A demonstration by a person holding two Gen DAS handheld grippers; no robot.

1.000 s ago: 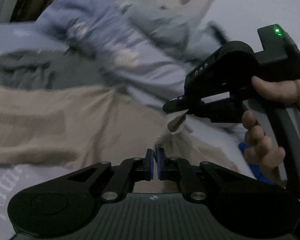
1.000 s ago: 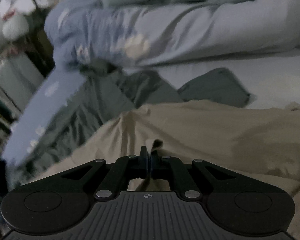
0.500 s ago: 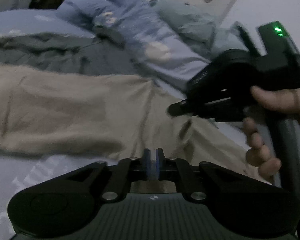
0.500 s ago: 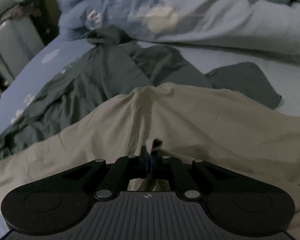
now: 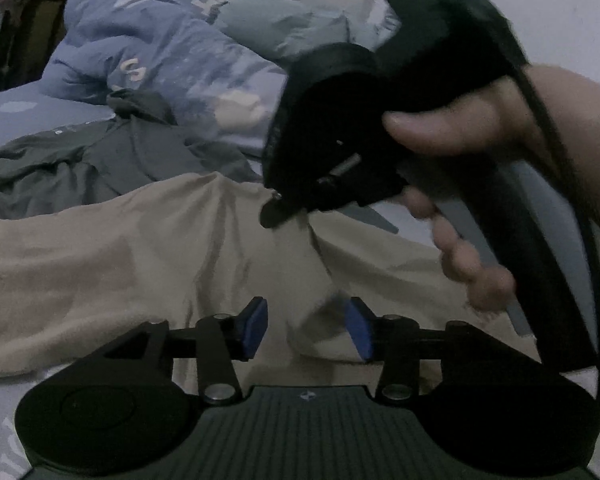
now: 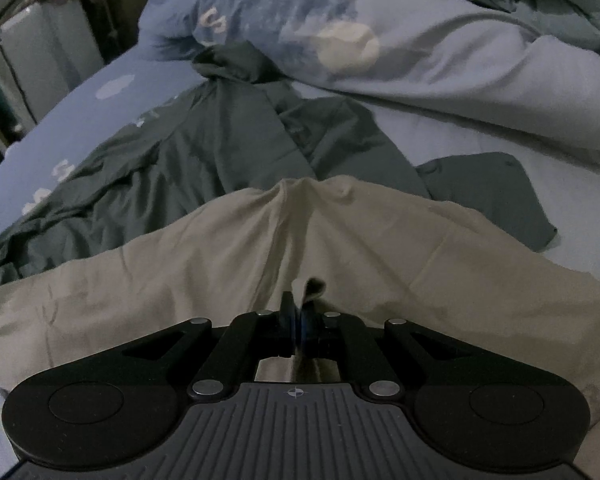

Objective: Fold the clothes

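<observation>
Two grippers over our bed, left gripper (image 5: 306,328) spread wide above the beige garment (image 5: 120,264) and gripping nothing, right gripper (image 6: 298,328) pinched tight on its fold, dark grey garment (image 6: 204,152) lying beyond, rumpled blue duvet (image 6: 420,52) behind.

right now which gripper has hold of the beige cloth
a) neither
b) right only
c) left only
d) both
b: the right gripper is shut on a pinch of the beige cloth, while the left gripper is open, its blue pads apart above the cloth.
</observation>
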